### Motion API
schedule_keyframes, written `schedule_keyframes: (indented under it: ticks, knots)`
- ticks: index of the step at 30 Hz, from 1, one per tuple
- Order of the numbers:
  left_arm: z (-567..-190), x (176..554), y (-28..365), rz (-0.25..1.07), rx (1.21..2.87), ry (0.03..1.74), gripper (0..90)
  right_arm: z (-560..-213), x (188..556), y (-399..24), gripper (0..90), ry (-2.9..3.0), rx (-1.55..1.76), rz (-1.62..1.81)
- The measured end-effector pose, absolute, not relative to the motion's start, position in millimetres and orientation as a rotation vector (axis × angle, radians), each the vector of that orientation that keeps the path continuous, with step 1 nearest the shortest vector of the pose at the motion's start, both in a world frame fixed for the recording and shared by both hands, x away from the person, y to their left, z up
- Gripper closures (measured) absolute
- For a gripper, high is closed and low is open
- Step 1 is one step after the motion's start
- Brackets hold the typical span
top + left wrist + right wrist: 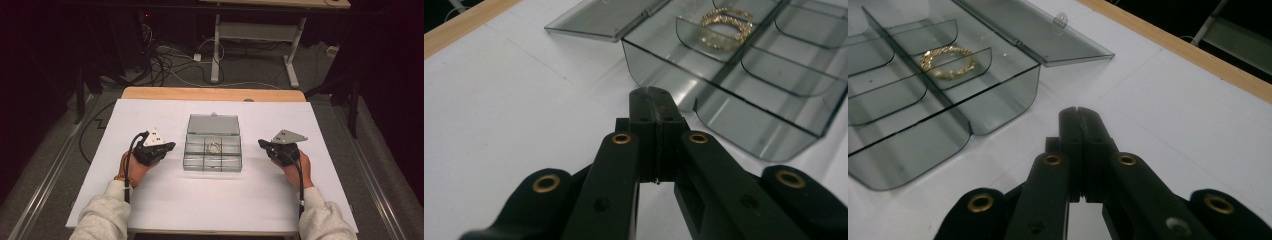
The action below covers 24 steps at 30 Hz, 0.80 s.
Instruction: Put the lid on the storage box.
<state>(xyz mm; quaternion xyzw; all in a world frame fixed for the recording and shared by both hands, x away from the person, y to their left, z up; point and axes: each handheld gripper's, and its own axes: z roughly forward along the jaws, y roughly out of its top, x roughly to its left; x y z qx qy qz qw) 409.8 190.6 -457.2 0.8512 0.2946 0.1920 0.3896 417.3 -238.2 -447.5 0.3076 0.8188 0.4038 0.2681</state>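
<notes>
- The smoked clear compartment box [212, 155] sits near the middle of the white table [150, 210], between the two grippers and touching neither.
- The left gripper [171, 145] is just off the box's left side; in the left gripper view its tips [654, 100] point at the box's near corner, short of the wall.
- The right gripper [261, 144] is off the box's right side, a little farther away; in the right gripper view its tips [1079, 120] point at bare table beside the box wall.
- Both grippers have their jaws pressed fully together with nothing between them.
- The box's hinged lid [213, 124] lies open and flat on the table toward the far edge, with a small clasp tab [1061, 20] at its free edge.
- Inside, curved dividers split the box into compartments; a gold chain bracelet [214, 147] lies in a middle one [726, 27] [948, 61]. The other compartments that can be seen hold nothing.
- Each hand grips its tool from behind, forearms in light sleeves [107, 212] coming from the near edge, the tools angled inward toward the box.
</notes>
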Motion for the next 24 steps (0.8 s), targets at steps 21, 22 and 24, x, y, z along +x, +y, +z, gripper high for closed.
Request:
schedule_keyframes:
  ticks: [21,22,24]
  knots:
    - [-448,467,168,0.444,2.150,0.870,87.6,-433,475,-208,90.0,2.251,0.925,1.017]
    - [-449,470,168,0.435,2.147,0.884,87.6,-433,478,-205,90.0,2.257,0.931,0.997]
    - [-452,476,165,0.425,2.140,0.912,87.6,-434,484,-199,90.0,2.266,0.927,0.954]
